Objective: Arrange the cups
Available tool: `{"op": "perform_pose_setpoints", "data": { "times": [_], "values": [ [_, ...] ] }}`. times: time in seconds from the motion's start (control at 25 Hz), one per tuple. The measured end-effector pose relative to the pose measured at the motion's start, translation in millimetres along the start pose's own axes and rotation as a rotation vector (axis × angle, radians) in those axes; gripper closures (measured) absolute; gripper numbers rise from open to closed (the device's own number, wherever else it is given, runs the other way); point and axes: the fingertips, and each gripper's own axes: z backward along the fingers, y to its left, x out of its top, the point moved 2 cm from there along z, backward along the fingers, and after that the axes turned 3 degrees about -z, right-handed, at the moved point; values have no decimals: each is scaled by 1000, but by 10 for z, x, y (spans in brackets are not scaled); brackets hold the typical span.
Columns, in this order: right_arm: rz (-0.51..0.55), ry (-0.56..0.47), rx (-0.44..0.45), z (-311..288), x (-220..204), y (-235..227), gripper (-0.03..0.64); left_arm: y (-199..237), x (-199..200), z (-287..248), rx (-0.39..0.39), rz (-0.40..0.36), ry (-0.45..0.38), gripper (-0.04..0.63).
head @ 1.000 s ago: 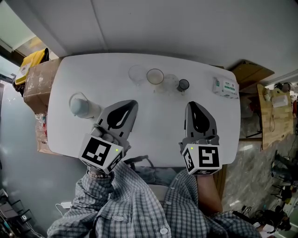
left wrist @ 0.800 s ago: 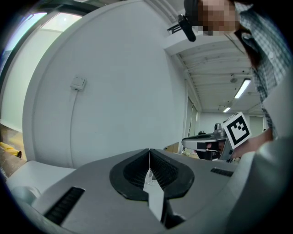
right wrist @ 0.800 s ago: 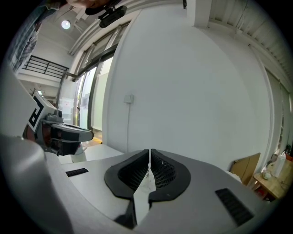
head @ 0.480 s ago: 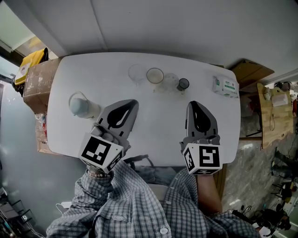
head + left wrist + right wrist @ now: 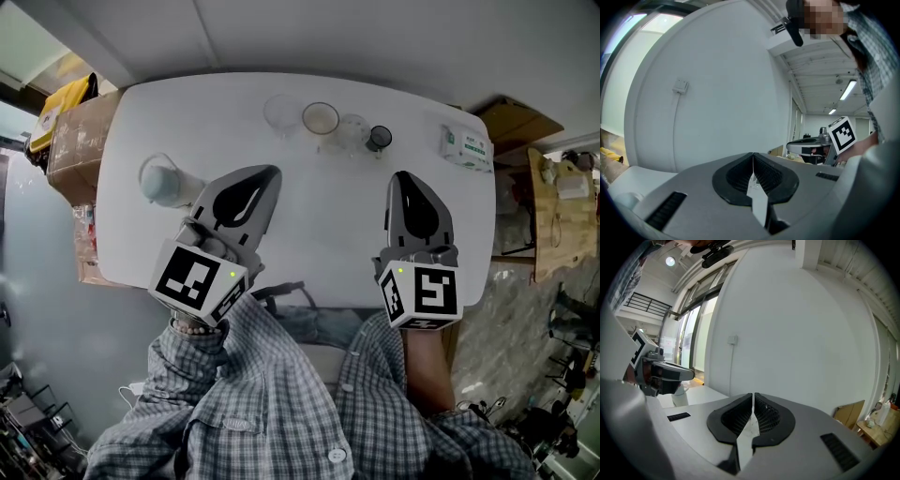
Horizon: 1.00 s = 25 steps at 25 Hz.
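You're at the start: your left claw (image 5: 265,178) and right claw (image 5: 405,178), pressed together and empty, must open toward the small clear glass cups (image 5: 322,119) ahead.

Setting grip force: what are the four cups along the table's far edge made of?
Leftmost cup: clear, likely glass or clear plastic; the table shows through it. Second cup: opaque, pale rim, tan inside; perhaps ceramic or paper. Third cup: also see-through, glass or plastic. Small dark cup: opaque black; too small in the head view to tell the material.
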Motion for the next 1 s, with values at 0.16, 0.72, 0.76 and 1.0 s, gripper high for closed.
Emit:
{"op": "perform_pose_setpoints", "data": {
  "times": [0.16, 0.72, 0.76, 1.0],
  "values": [
    [9, -6, 1, 5, 20, 29, 584, 8, 27, 77, 7, 2, -4, 583],
    [6, -3, 13, -2, 10, 123, 584, 117, 37, 288, 37, -4, 10, 583],
    [7, -3, 14, -7, 11, 123, 584, 130, 41, 298, 42, -5, 10, 583],
    [10, -1, 22, -30, 4, 142, 586, 194, 82, 390, 69, -6, 10, 583]
  ]
}}
